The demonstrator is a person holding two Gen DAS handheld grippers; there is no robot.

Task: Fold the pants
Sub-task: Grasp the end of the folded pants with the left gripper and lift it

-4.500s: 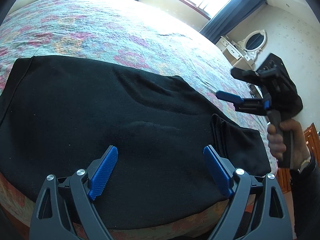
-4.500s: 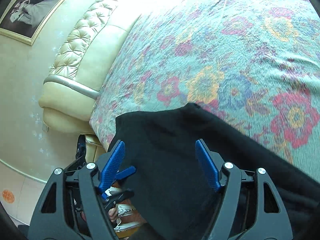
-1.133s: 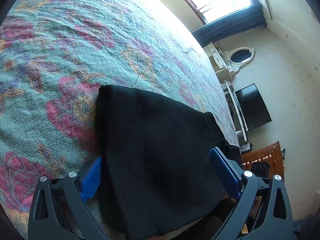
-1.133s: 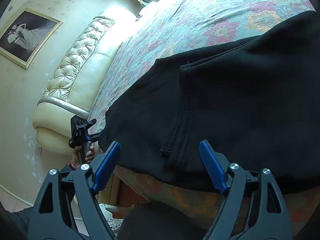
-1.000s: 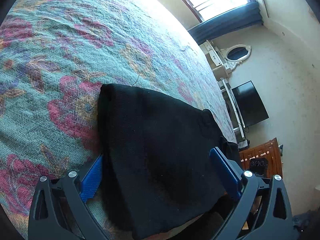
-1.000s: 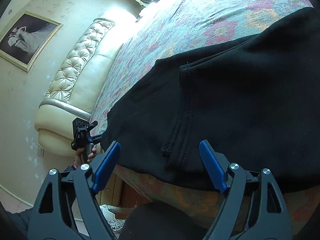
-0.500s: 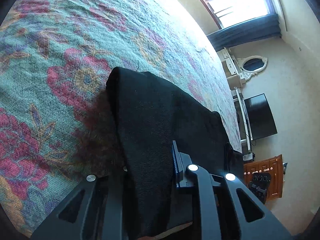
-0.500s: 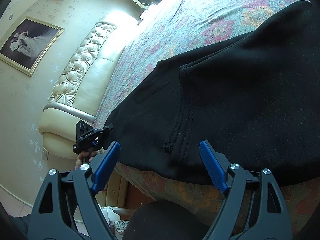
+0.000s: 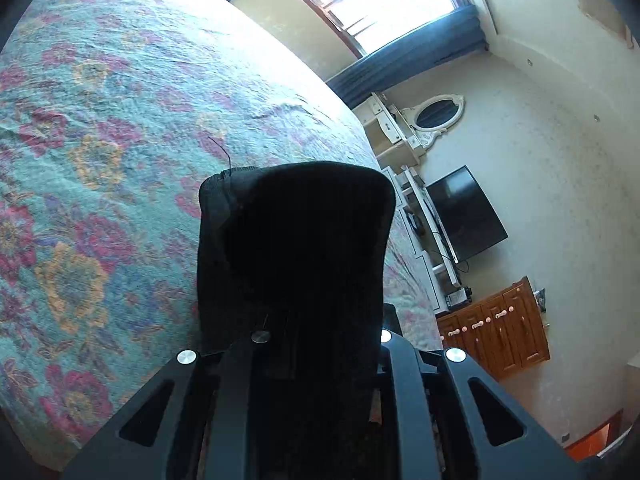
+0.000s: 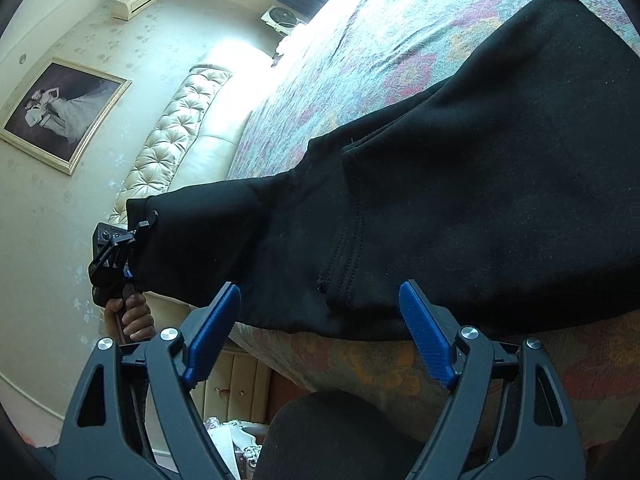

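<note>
The black pants (image 10: 460,208) lie across the near edge of the bed, and one end is lifted off the bed to the left. My left gripper (image 10: 136,232) is shut on that raised end. In the left wrist view the black cloth (image 9: 296,240) drapes over the left gripper (image 9: 320,320) and hides its pads. My right gripper (image 10: 320,286) is open at the bed's near edge. Its blue pads (image 10: 212,332) stand on either side of a stitched seam (image 10: 344,248) without pressing on the cloth.
A floral bedspread (image 9: 100,160) covers the bed. A tufted cream headboard (image 10: 172,140) is at the left. A hand (image 10: 132,316) holds the left gripper's handle. A TV (image 9: 464,216) and a wooden cabinet (image 9: 500,332) stand by the far wall. A dark knee (image 10: 332,440) is below the right gripper.
My left gripper shut on the pants' end and lifted it up off the bedspread. My right gripper stayed open and shifted slightly along the bed's edge.
</note>
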